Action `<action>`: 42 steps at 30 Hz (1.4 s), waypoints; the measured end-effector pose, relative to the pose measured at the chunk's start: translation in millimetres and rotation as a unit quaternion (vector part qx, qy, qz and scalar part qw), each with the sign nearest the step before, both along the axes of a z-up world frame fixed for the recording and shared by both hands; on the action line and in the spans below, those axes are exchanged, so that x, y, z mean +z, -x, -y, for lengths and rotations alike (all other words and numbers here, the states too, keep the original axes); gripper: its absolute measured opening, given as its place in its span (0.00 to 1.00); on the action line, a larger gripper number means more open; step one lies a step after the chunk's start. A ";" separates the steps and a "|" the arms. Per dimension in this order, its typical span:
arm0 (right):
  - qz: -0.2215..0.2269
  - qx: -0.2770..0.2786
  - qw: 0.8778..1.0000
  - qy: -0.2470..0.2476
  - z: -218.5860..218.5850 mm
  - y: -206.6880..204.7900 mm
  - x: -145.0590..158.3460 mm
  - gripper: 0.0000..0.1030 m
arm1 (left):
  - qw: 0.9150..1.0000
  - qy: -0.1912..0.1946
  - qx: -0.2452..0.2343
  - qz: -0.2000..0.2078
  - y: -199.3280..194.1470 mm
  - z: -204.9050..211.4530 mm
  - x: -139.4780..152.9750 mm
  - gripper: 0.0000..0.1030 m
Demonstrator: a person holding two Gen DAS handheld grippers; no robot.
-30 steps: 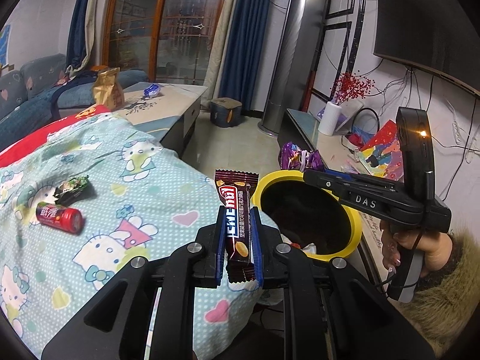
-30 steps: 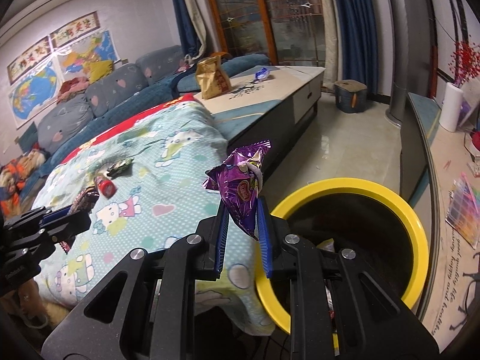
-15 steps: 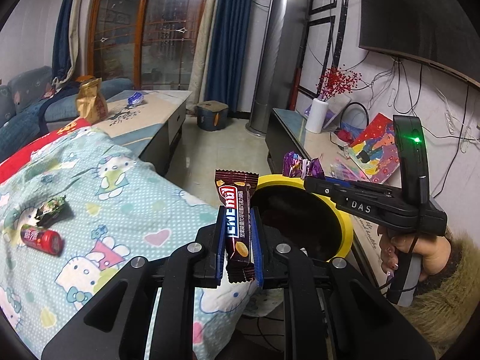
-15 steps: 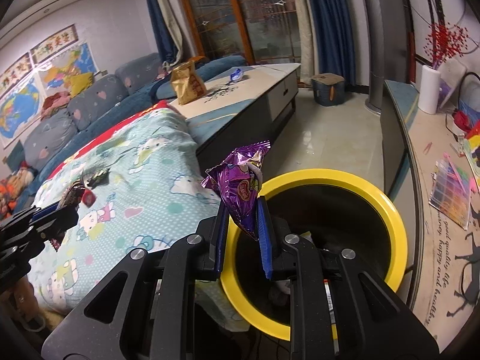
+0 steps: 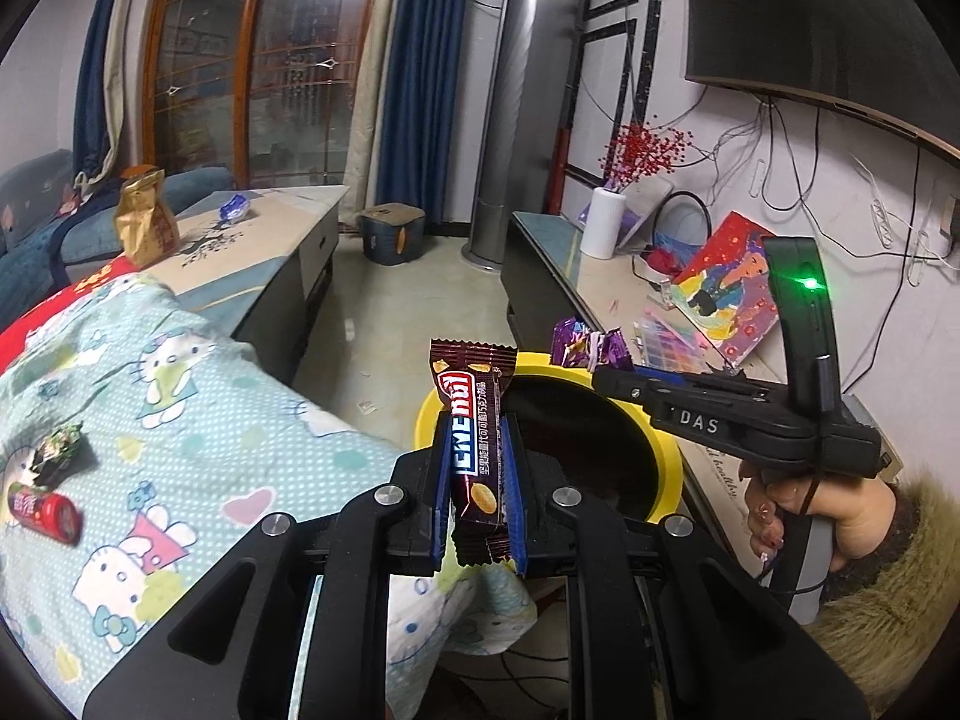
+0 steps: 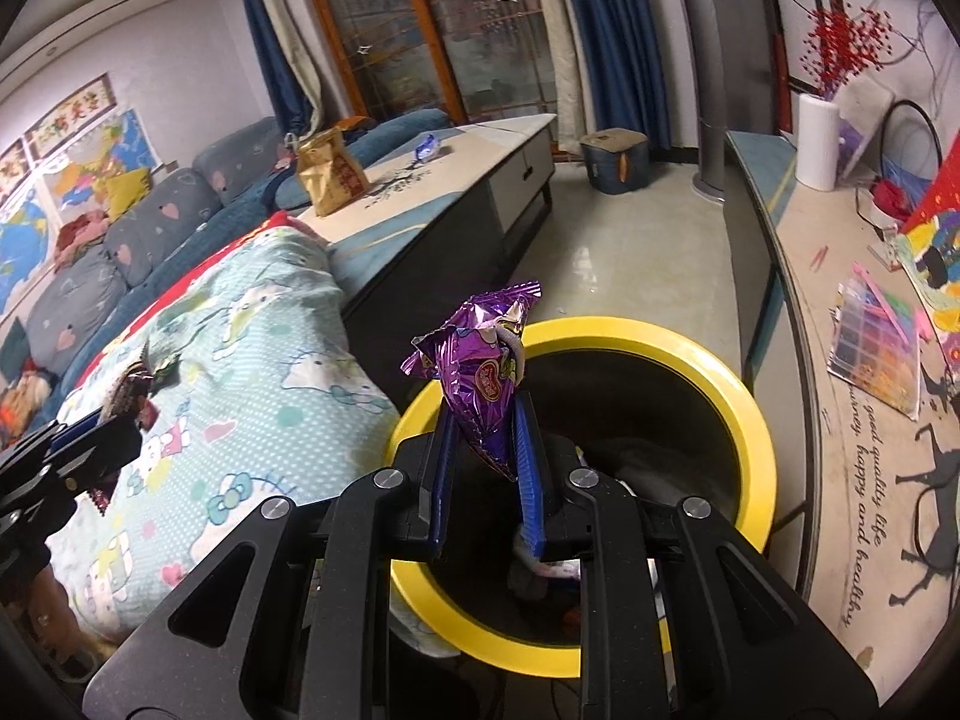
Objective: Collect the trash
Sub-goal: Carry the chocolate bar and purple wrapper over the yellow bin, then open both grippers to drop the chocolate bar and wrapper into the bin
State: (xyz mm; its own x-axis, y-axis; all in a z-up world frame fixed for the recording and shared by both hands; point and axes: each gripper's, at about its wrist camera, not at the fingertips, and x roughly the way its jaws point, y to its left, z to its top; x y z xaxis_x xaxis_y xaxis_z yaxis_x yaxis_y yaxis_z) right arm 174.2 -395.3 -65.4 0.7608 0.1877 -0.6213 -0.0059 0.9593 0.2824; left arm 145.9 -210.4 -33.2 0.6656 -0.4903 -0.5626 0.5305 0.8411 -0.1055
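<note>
Both of our grippers are drifting toward the yellow-rimmed trash bin (image 6: 753, 420): against the earlier frames its dark mouth is sitting more squarely under the right gripper, and the bed is sliding off to the left in both views.

We are seeing the Hello Kitty bedspread (image 5: 198, 420) filling the left side, draped right up against the bin's rim. Beyond it we are seeing the low coffee table (image 6: 456, 168) with a gold snack bag (image 6: 333, 180) standing upright and a small blue wrapper (image 6: 429, 147) lying nearby.

Our right gripper (image 6: 483, 420) is pinching a crumpled purple foil snack bag (image 6: 480, 384) tightly between its blue pads (image 6: 528, 468), the bag sticking up just over the near left part of the bin's opening. Some rubbish is lying at the bottom of the bin, too dark to name.

Our left gripper (image 5: 477, 468) is clamping a brown chocolate bar wrapper (image 5: 474, 438) upright, jaws nearly closed on it, just beside the bin's left rim and over the edge of the bedspread.

Well apart on the bedspread, a small red can (image 5: 45, 513) is lying on its side, with a dark crumpled wrapper (image 5: 60, 456) just beside it.
</note>
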 end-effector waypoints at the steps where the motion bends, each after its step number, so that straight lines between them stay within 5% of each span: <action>1: -0.002 -0.003 1.000 -0.001 2.2 -0.5 -1.6 0.14 | 1.000 -0.002 -0.004 0.000 -0.7 3.8 -0.7 0.14; 33: -0.055 -0.071 0.995 -0.048 57.4 -1.7 -41.3 0.19 | 0.999 -0.008 -0.024 -0.027 -52.3 73.1 -48.4 0.16; 35: -0.054 -0.083 0.994 -0.053 61.5 -0.5 -41.4 0.34 | 0.999 -0.001 -0.023 -0.028 -57.7 74.5 -49.7 0.25; 38: -0.051 -0.094 0.993 -0.059 66.8 1.4 -39.6 0.40 | 0.999 0.010 -0.023 -0.027 -62.5 74.0 -49.4 0.66; 40: -0.046 -0.103 0.992 -0.056 69.2 2.9 -36.7 0.50 | 0.999 0.020 -0.023 -0.030 -62.8 69.6 -48.8 0.70; 42: -0.038 -0.112 0.992 -0.050 70.2 5.4 -33.6 0.55 | 0.999 0.021 -0.014 -0.028 -61.6 65.1 -48.6 0.91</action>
State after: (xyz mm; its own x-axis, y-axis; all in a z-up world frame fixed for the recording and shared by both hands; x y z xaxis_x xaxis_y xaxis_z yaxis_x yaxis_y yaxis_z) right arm 168.8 -465.5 -99.0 0.7422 0.0833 -0.6650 0.2288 0.9011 0.3683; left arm 207.5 -275.5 -81.8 0.6183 -0.5334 -0.5773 0.5466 0.8196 -0.1718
